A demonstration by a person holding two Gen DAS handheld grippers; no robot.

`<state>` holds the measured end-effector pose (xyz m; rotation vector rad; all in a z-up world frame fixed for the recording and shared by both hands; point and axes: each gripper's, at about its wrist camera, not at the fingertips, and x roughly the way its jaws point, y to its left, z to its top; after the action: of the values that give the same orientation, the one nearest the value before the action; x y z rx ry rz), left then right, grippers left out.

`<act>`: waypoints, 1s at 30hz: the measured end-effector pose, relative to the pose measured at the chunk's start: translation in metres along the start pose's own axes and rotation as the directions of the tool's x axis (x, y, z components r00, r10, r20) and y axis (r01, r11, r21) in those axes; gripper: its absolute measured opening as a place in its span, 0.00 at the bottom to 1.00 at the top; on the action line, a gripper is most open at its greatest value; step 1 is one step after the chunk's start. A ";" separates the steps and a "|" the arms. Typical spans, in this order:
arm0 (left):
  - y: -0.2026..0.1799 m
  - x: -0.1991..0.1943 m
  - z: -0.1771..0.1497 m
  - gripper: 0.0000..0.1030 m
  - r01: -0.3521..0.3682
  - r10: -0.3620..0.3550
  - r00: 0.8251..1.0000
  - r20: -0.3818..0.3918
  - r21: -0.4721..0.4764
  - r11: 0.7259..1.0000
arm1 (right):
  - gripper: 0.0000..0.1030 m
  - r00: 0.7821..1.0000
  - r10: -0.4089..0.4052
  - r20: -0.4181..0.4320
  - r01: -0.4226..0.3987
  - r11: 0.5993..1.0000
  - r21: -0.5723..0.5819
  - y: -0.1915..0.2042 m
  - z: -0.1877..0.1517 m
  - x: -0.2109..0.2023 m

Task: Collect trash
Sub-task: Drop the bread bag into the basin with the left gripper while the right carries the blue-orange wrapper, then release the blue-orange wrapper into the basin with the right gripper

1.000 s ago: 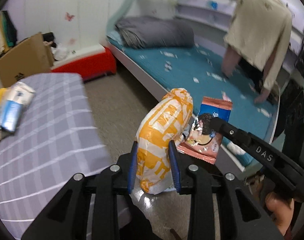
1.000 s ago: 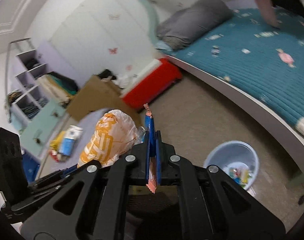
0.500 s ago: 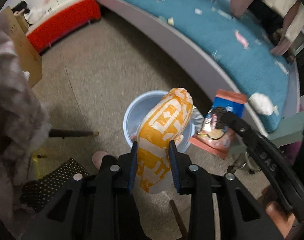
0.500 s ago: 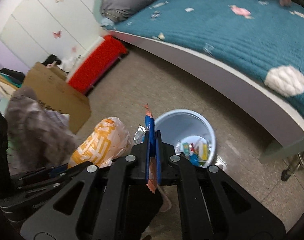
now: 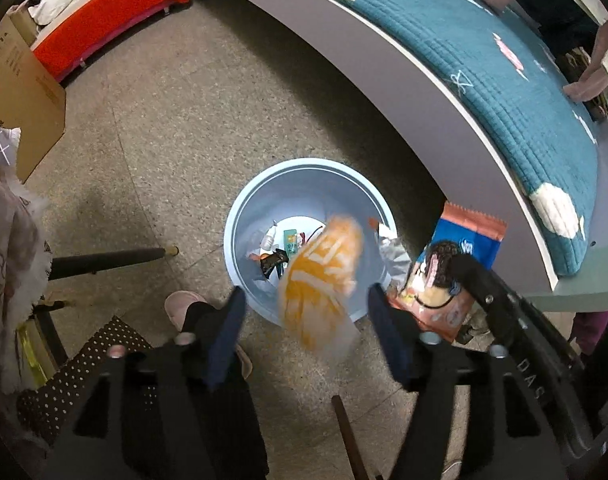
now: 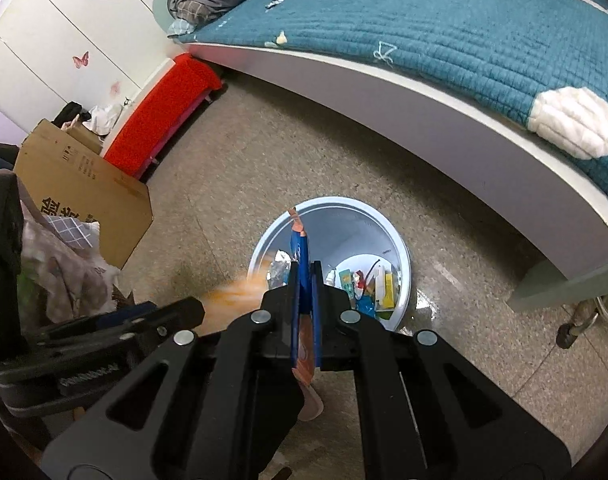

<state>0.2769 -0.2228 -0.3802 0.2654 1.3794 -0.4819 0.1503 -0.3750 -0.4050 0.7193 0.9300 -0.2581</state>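
A pale blue bin (image 5: 239, 216) (image 6: 404, 264) stands on the floor below both grippers, with several wrappers at its bottom. My left gripper (image 5: 306, 300) is opening above its near rim; the orange and white bag (image 5: 324, 280), blurred, hangs loose between the parted fingers, touching neither pad. In the right wrist view the bag shows as an orange blur (image 6: 235, 294). My right gripper (image 6: 306, 280) is shut on a flat blue and orange snack packet (image 6: 299, 248) (image 5: 460, 268), held edge-on over the bin.
A bed with a teal quilt (image 5: 504, 60) (image 6: 464, 32) curves behind the bin. A cardboard box (image 6: 83, 184), a red bench (image 5: 103, 12), a chair leg (image 5: 103, 258) and a person's slipper (image 5: 179, 306) lie to the left. Another person's hands (image 5: 592, 84) rest on the bed.
Both grippers dropped and tilted down over the bin. The left jaws spread apart and let go of the orange bag, which is falling. The right gripper kept its hold on the packet.
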 end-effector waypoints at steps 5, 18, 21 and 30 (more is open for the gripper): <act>0.003 0.008 -0.001 0.64 0.009 -0.009 1.000 -0.012 -0.014 1.000 | 0.05 1.000 -0.003 -0.019 0.003 1.000 0.002 -0.002 -0.002 0.008; 0.024 -0.008 -0.010 0.65 -0.078 0.078 0.997 0.025 -0.035 0.996 | 0.05 0.999 0.026 -0.025 -0.026 1.000 -0.012 0.016 0.001 0.012; 0.028 -0.016 -0.010 0.68 -0.110 0.112 0.992 0.051 -0.039 0.993 | 0.06 0.999 0.039 -0.019 -0.039 0.999 -0.015 0.022 0.004 0.013; 0.032 -0.030 -0.012 0.70 -0.132 0.135 0.987 0.083 -0.043 0.990 | 0.22 0.999 0.043 -0.002 -0.043 0.999 -0.025 0.035 0.013 0.009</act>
<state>0.2783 -0.1847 -0.3561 0.3009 1.2767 -0.3523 0.1817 -0.3567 -0.3914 0.7157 0.9167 -0.2080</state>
